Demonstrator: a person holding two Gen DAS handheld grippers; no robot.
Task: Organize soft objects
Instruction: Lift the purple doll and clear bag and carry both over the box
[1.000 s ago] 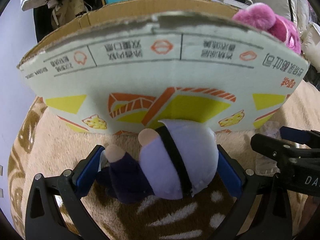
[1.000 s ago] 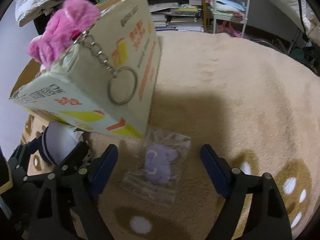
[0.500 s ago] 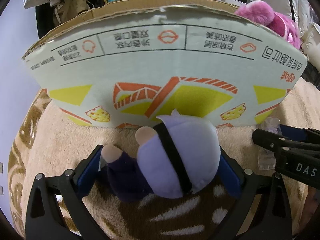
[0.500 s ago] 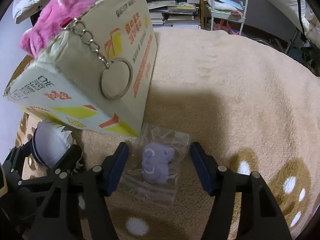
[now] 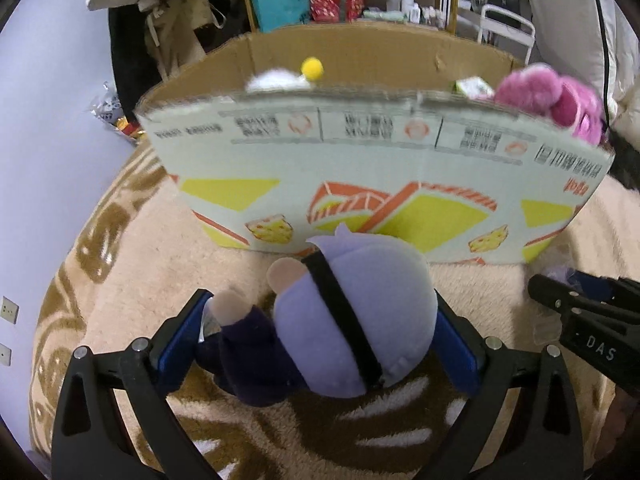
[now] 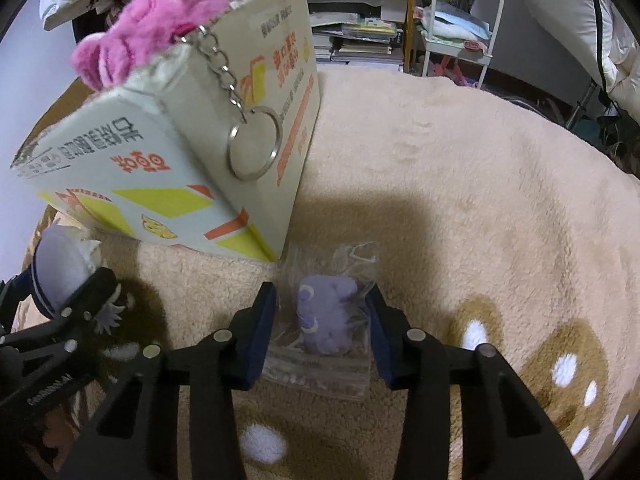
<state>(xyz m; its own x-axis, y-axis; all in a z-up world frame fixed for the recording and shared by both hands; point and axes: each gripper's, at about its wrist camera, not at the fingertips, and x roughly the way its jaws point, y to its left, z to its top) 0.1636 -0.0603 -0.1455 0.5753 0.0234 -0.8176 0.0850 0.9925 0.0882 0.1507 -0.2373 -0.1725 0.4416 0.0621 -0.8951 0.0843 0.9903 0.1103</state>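
Note:
My left gripper (image 5: pixel 320 328) is shut on a lilac plush doll (image 5: pixel 352 320) with a black band and dark blue body, held just above the blanket in front of the cardboard box (image 5: pixel 376 184). The doll also shows at the left in the right wrist view (image 6: pixel 64 276). My right gripper (image 6: pixel 322 316) is closed around a small purple plush in a clear bag (image 6: pixel 326 316) that lies on the blanket beside the box corner (image 6: pixel 256 236). A pink plush (image 5: pixel 556 100) hangs over the box rim, with a keyring (image 6: pixel 254 152) dangling.
A white plush with a yellow ball (image 5: pixel 288 74) lies inside the box. The beige blanket (image 6: pixel 460 184) with brown and white patches spreads to the right. Shelves with books (image 6: pixel 360 36) and a white rack (image 6: pixel 460 28) stand behind.
My left gripper has risen with the doll, so the box's inside now shows. My right gripper has moved forward and its fingers have closed in on the bagged purple plush.

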